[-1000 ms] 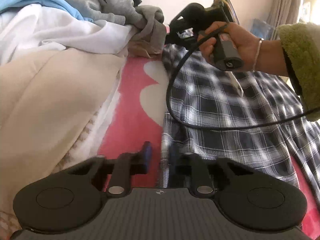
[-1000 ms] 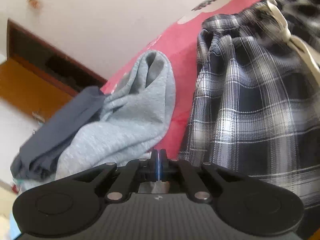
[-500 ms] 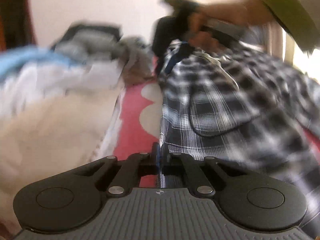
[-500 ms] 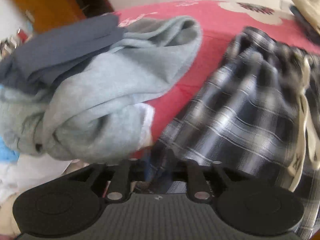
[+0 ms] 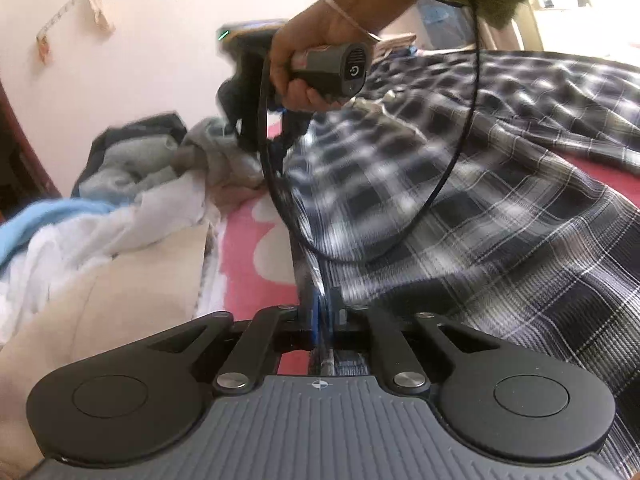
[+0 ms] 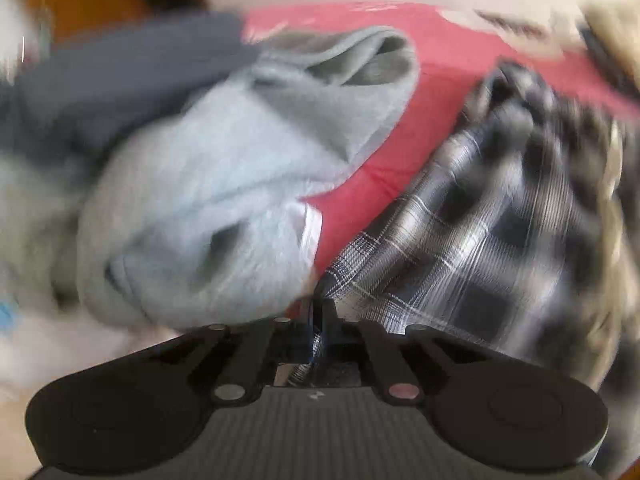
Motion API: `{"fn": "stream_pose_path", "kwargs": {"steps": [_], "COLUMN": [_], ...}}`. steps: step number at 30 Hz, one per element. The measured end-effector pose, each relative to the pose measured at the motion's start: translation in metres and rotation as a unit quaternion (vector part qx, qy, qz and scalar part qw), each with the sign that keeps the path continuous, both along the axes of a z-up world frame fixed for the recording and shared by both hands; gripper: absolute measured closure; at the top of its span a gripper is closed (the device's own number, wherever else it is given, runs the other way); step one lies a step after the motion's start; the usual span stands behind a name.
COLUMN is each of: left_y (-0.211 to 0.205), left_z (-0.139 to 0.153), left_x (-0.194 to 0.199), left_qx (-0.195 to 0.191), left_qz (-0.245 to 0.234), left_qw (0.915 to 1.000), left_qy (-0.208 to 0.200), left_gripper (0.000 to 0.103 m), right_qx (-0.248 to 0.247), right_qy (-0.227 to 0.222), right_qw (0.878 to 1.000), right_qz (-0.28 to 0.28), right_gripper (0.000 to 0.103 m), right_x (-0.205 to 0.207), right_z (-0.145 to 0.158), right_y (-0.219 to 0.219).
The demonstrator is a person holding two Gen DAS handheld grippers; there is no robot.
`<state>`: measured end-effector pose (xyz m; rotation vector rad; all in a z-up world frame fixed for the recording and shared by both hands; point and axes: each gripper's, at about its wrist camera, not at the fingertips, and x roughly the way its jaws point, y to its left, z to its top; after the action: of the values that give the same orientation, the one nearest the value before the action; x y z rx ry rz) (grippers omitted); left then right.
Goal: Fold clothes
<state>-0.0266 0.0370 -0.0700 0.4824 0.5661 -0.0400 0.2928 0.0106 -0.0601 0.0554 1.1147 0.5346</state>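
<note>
Plaid shirt (image 5: 500, 208), one, hangs pinched at its edge by both tongs: left tongs (image 5: 320, 312) near, right tongs (image 6: 318, 320) far, raised in one hand (image 5: 316, 52).

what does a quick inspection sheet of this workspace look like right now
surface: bed with red sheet bearing pale shapes.
job's things: plaid garment spread over the sheet, one edge drawn taut between the two claws.
clutter: grey sweatshirt and dark garment bunched together; white cloth, beige cloth and light blue cloth heaped at the left.
grippers: left claw shut on the plaid edge; right claw shut on the plaid edge, held by a hand.
cables: black cable looping from the right tool over the plaid.
surroundings: pale wall; blurred wooden furniture.
</note>
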Motion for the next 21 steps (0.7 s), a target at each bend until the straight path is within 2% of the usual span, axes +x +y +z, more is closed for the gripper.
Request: {"fn": "stream_pose_path", "kwargs": {"steps": [2, 5, 7, 8, 9, 12, 13, 16, 19, 21], "left_y": [0.007, 0.027, 0.047, 0.058, 0.068, 0.095, 0.1, 0.099, 0.101, 0.106], "left_z": [0.002, 0.01, 0.014, 0.015, 0.017, 0.014, 0.014, 0.013, 0.01, 0.01], "left_x": [0.0, 0.002, 0.005, 0.006, 0.008, 0.016, 0.017, 0.018, 0.015, 0.014], "left_qx": [-0.016, -0.074, -0.143, -0.18, -0.218, -0.321, -0.335, -0.33, -0.341, -0.357], "left_qz": [0.017, 0.052, 0.08, 0.095, 0.108, 0.138, 0.143, 0.153, 0.167, 0.173], "left_qw": [0.9996, 0.9953, 0.985, 0.9769, 0.9672, 0.9323, 0.9267, 0.9276, 0.9218, 0.9143], "left_qy": [0.013, 0.036, 0.054, 0.064, 0.073, 0.095, 0.094, 0.086, 0.08, 0.081], "left_gripper": [0.08, 0.078, 0.072, 0.069, 0.069, 0.07, 0.07, 0.078, 0.082, 0.082], "right_qx": [0.068, 0.163, 0.221, 0.25, 0.262, 0.254, 0.251, 0.241, 0.232, 0.226], "right_qy": [0.022, 0.05, 0.068, 0.077, 0.081, 0.07, 0.066, 0.055, 0.044, 0.037], "right_qw": [0.997, 0.98, 0.963, 0.953, 0.948, 0.953, 0.955, 0.959, 0.963, 0.966], "right_qz": [-0.042, -0.099, -0.135, -0.152, -0.16, -0.15, -0.147, -0.137, -0.126, -0.119], "right_gripper": [0.1, 0.1, 0.1, 0.1, 0.1, 0.1, 0.1, 0.099, 0.09, 0.09], "right_x": [0.004, 0.005, 0.004, 0.004, 0.004, 0.001, 0.0, -0.003, -0.007, -0.009], "right_z": [-0.008, -0.025, -0.037, -0.044, -0.046, -0.036, -0.033, -0.023, -0.013, -0.006], "right_y": [-0.019, -0.044, -0.058, -0.065, -0.064, -0.066, -0.066, -0.067, -0.069, -0.069]}}
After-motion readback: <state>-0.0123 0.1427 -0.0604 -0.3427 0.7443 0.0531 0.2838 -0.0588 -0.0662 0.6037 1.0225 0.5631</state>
